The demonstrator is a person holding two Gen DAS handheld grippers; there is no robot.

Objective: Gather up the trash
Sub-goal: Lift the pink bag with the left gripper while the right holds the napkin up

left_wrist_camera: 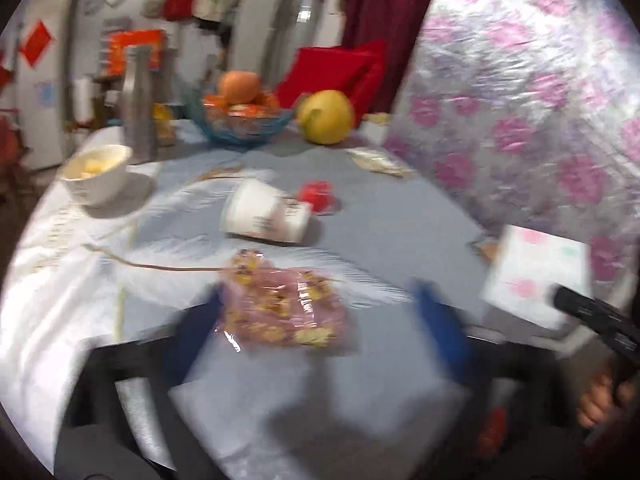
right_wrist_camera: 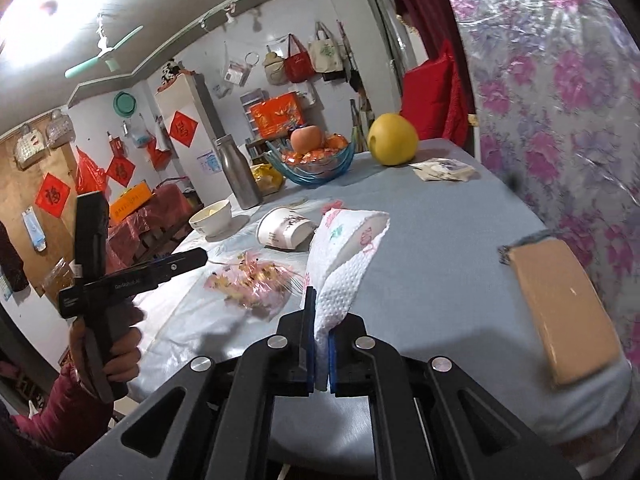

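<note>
Right view only: right hand-held gripper clamped on crumpled white printed paper towel.
Left view: left hand-held gripper spread apart around pink crinkled plastic wrapper.

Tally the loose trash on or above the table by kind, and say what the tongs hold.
Paper cup, tipped over: 1
Pink wrapper: 1
Red scrap: 1
Napkin, pinched in the right tongs: 1
Flat packets by the pomelo: count unclear
Left tongs: open, over the wrapper
Total: 4
</note>
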